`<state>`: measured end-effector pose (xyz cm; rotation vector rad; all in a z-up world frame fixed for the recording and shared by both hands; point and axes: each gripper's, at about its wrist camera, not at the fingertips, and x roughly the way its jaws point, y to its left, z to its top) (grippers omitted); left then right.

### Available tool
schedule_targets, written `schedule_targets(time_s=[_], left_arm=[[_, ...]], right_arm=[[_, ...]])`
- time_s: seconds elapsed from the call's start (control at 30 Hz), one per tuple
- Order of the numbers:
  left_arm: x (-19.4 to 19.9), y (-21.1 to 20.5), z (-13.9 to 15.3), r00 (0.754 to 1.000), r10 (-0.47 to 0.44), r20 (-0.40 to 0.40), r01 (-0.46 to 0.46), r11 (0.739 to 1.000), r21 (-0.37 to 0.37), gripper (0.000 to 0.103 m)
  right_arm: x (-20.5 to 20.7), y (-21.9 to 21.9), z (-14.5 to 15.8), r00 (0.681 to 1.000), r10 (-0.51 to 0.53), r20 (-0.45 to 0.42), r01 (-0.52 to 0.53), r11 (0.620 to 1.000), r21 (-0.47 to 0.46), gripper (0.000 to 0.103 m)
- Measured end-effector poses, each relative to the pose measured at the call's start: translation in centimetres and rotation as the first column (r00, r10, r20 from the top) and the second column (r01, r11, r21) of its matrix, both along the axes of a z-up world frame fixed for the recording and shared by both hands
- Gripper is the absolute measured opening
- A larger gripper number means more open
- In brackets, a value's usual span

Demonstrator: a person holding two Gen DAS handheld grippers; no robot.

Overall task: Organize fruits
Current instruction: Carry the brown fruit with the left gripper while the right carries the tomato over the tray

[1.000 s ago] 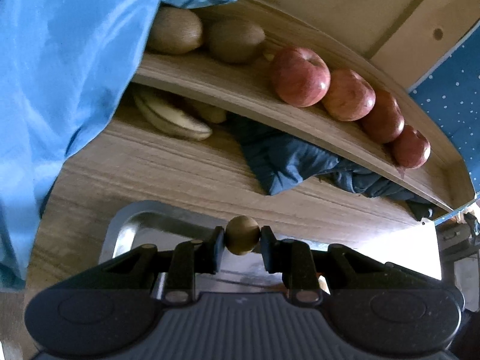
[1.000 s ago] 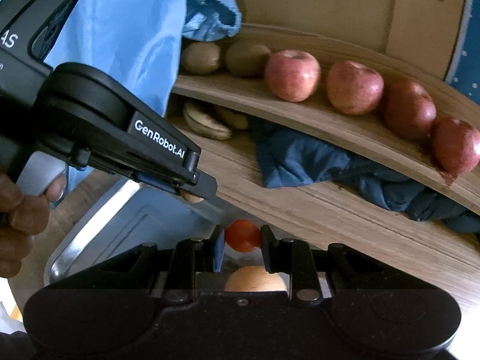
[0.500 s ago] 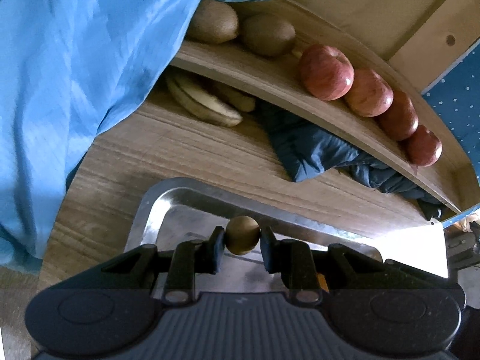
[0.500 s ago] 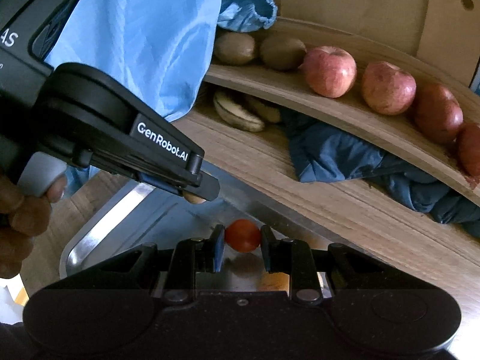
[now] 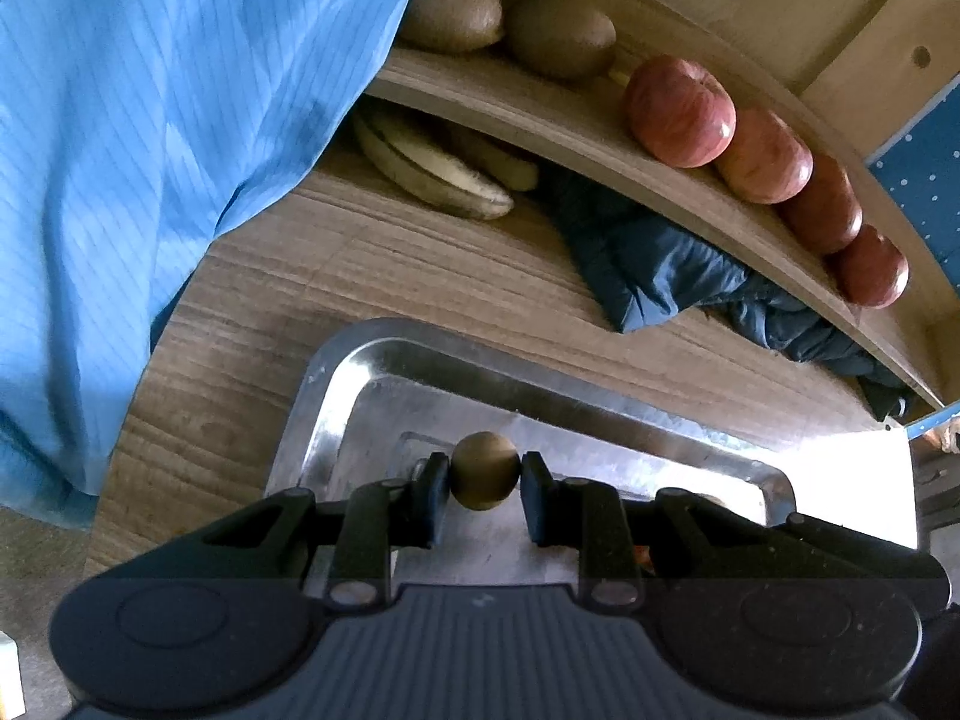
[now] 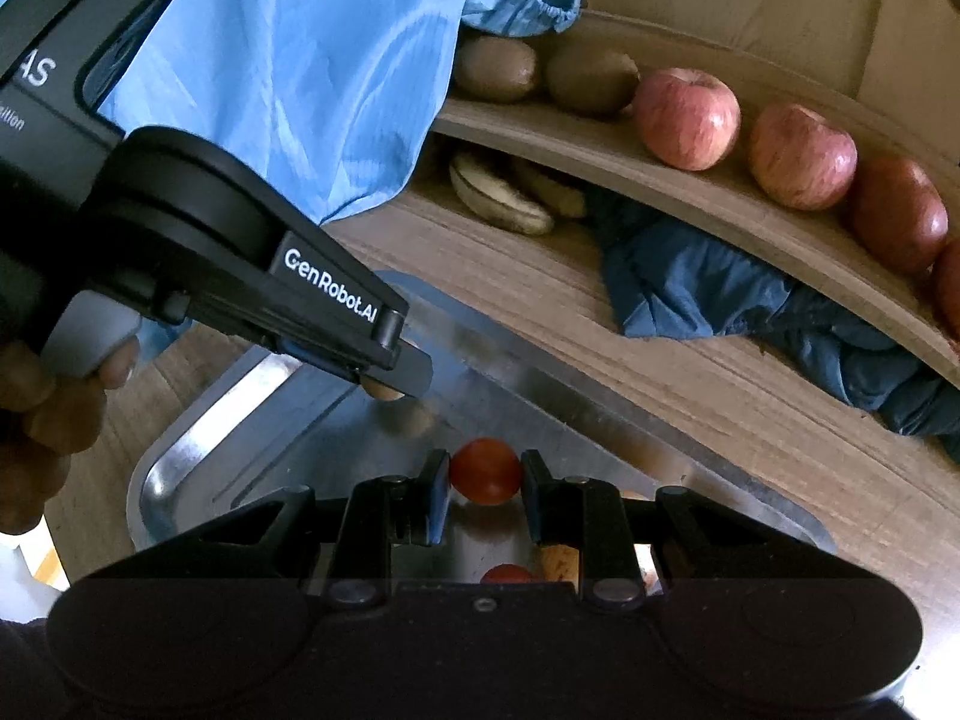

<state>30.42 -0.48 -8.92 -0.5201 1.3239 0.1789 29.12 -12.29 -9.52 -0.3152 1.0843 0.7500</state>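
My left gripper [image 5: 485,474] is shut on a small round brown fruit [image 5: 485,469], held over the metal tray [image 5: 336,384]. A small red tomato [image 6: 485,471] sits clamped in my right gripper [image 6: 485,477], which hangs above the same tray [image 6: 180,468]. In the right wrist view the left gripper [image 6: 390,387] shows from the side, a person's hand [image 6: 36,414] on its handle. Two kiwis [image 5: 558,39] and a row of red apples [image 5: 681,111] lie on the upper wooden shelf [image 5: 540,126]. Bananas [image 5: 432,171] rest under that shelf.
A light blue cloth [image 5: 150,120] hangs over the left side. A dark blue garment [image 5: 660,270] is bunched under the shelf on the wooden table [image 5: 390,264]. More fruit [image 6: 507,573] lies in the tray below my right gripper.
Both grippers have pulled back and down from the shelf, each keeping its fruit. More of the tray now shows under them.
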Motion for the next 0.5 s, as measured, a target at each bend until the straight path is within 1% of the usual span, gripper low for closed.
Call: schedule_targets(time_s=[0.33,0.5], left_arm=[[-0.12,-0.30,-0.42,0.999,-0.028,-0.026,0.029,1.000,0.006,0.028],[-0.14,-0.19,-0.68,0.999,-0.027,-0.036,0.027,1.000,0.005,0.028]], right_arm=[[-0.07,0.19,-0.28,1.000,0.016,-0.017,-0.017,1.000,-0.008,0.027],[0.05,0.32,-0.38,1.000,0.015,-0.027,-0.015,1.000,-0.011,0.027]])
